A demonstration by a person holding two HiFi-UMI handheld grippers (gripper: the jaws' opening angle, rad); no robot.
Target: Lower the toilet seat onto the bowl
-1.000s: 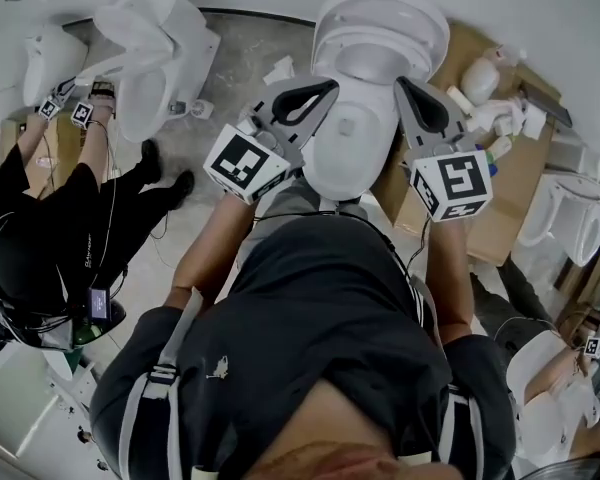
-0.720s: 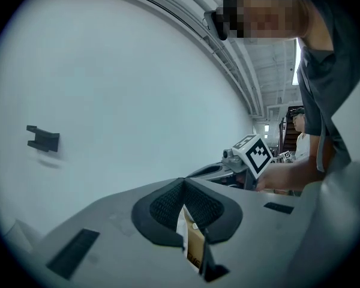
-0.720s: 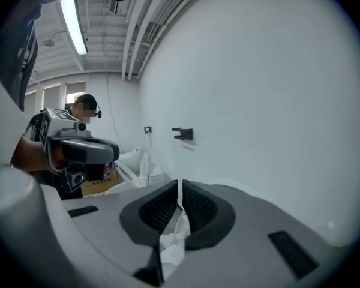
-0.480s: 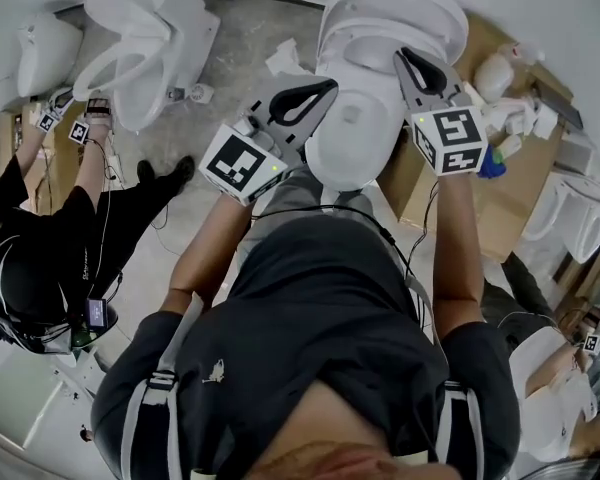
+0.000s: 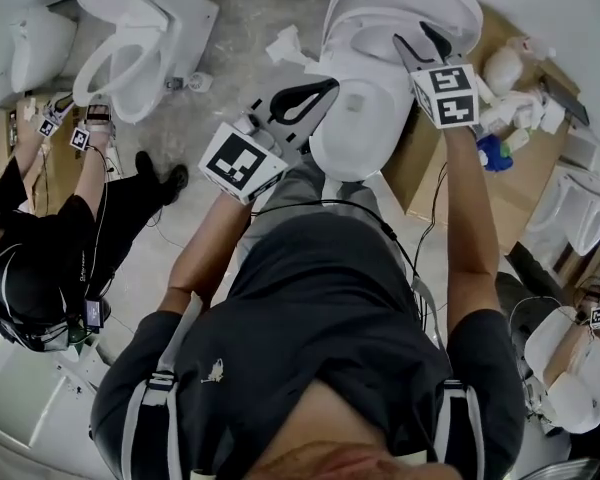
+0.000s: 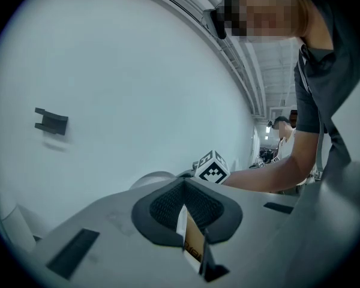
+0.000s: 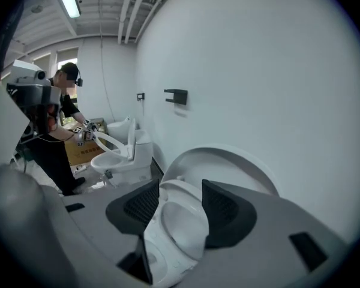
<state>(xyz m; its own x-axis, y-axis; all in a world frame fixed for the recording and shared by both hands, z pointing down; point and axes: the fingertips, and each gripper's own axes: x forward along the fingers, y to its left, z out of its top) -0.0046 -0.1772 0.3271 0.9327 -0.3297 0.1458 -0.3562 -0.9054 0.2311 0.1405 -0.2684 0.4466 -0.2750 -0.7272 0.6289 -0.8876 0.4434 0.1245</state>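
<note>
White walls and a grey concrete floor (image 5: 230, 28) enclose a room holding several toilets. Nearest the camera, the wearer in a dark shirt (image 5: 320, 308) stands over one of them with both arms stretched out. The left tongs (image 5: 330, 86) hang over the left edge of the bowl (image 5: 345, 138), jaws pressed together. Only a thin pale strip shows in their seam, too unclear to name.

Further on, the right tongs (image 5: 412, 34) reach the toilet seat (image 7: 175, 189). The seat stands raised and tilted, clear of the bowl, in front of the upright lid (image 7: 240, 167). These jaws have just been opening and now stand well apart. They straddle the seat's upper rim without clamping it.

Flattened cardboard (image 5: 430, 173) lies on the floor beside the bowl, at the right of the head view. At that view's far left stands a second toilet (image 5: 130, 38), where a person in black (image 5: 40, 238) works with another pair of marked tools. A small dark bracket (image 7: 176, 96) sits high on the wall.
</note>
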